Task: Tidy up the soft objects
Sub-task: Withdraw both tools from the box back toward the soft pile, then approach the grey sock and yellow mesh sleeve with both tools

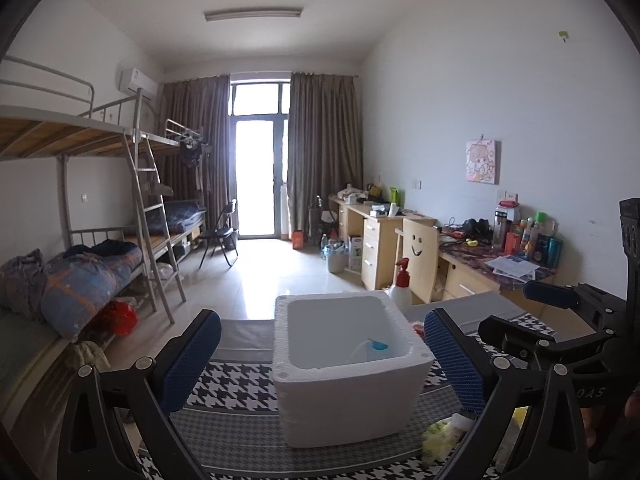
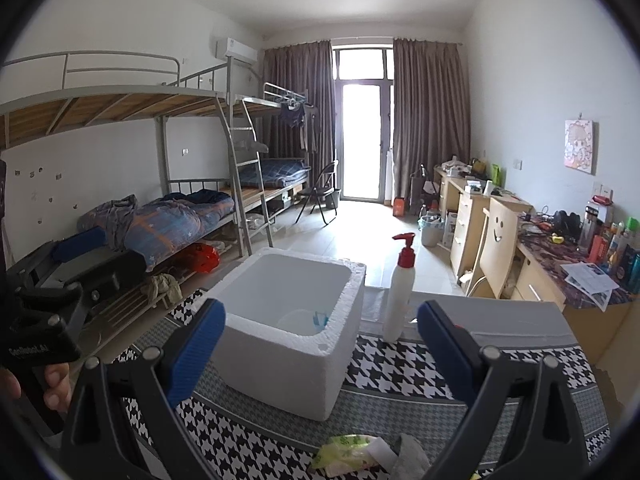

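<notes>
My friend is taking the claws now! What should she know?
Left claw: open, empty, held over the box.
Right claw: open, empty, to the right of the box and nearer than it.
The white foam box sits on the checked cloth. Inside is something white and blue; I cannot tell what it is.
A green-and-white soft packet lies on the cloth in front of the box, with a grey one beside it.
A pump bottle stands right of the box.
Done: maybe one thing is in.
Left: put the packets in the box.
</notes>
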`<state>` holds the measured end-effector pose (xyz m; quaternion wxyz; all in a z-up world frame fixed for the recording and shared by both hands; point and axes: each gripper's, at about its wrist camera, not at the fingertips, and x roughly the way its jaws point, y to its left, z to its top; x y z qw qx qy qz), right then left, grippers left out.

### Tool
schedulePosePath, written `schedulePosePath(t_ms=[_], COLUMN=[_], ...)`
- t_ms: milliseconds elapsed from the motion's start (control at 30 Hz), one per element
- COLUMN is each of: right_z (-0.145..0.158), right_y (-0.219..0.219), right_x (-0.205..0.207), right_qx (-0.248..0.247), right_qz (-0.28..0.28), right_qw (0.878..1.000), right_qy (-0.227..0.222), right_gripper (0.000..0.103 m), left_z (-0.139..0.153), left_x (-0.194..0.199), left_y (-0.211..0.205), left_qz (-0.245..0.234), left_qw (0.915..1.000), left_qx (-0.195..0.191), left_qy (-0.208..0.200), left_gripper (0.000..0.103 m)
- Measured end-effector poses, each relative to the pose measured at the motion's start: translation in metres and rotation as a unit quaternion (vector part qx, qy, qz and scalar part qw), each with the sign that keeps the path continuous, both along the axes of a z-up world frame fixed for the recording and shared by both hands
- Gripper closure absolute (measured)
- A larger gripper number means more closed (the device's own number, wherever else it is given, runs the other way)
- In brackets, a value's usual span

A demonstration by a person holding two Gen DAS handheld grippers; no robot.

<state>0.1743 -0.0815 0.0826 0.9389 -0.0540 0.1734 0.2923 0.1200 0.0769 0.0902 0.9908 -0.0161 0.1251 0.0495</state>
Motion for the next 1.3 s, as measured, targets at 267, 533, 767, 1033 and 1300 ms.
schedulePosePath(t_ms=[267,533,767,1033,1300], right_z=[-0.004,-0.013,-0.017,-0.027,-0.037], right_y=[-0.013,-0.029,-0.043,-0.059,-0.069], right_x=[-0.011,-0.017,-0.023,-0.033,-0.038], right_qx=[0.004,0.009,0.011,0.019,0.018], right_qz=[-0.004,-0.015,-0.029,-0.042,-0.060], right_qw=[1.000,1.000,0.999,0.999,0.998], right_qy=[-0.006,-0.007,-0.008,-0.002,0.000], right_gripper=[0.005,0.005,0.005,0.005,0.005], left_z=[-0.006,-0.012,-0.021,-0.030,-0.043], left_x=[-0.005,-0.009,-0.013,-0.016,-0.015], left_y=[-0.015,-0.022,-0.032,-0.042,-0.049], left_qz=[-0.016,-0.034,-0.051,-0.069,-0.078], left_qw=[0.9999,0.9994,0.9985,0.9974,0.9966], left_qx=[0.003,-0.007,-0.020,-0.018,-0.021], left_qy=[0.004,0.004,0.004,0.006,0.017], left_gripper=[0.001,0.001,0.001,0.001,0.001])
